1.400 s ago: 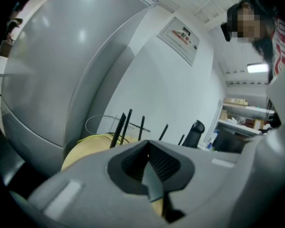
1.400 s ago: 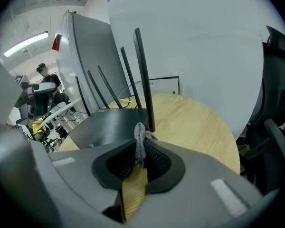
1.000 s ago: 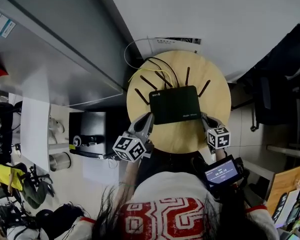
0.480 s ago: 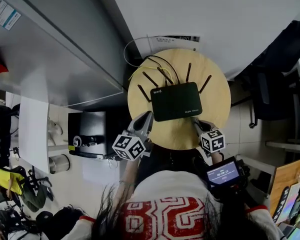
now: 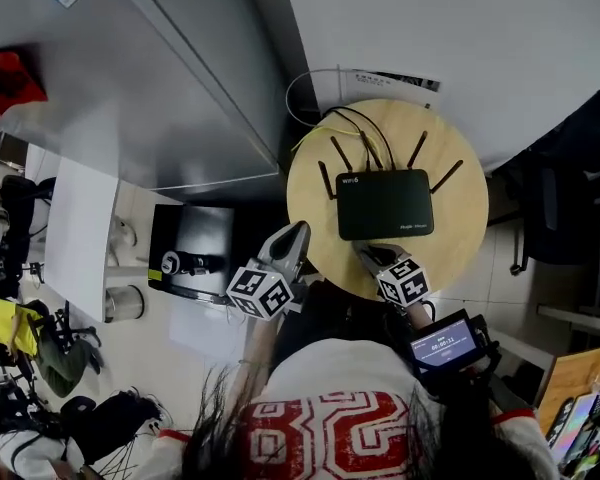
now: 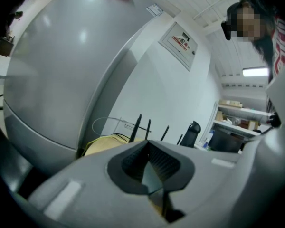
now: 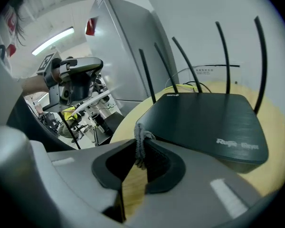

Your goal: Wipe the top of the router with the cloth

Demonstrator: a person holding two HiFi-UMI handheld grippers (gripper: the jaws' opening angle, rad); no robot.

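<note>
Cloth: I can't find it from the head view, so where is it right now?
Right gripper view: the cloth is pinched between the jaws of the right gripper, at the near edge of the router.

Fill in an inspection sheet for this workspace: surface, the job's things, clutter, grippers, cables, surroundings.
Surface: round wooden table.
Job's things: black router lies flat mid-table, antennas up; grey cloth, only a small bunch showing.
Clutter: nothing seen on the table.
Grippers: right gripper shut on the cloth, by the router's near edge, not on its top; left gripper shut, empty, at the table's left edge.
Cables: yellow and black cables behind the router; white cable loops past the table's edge.
Surroundings: grey cabinet left; office chair right.
</note>
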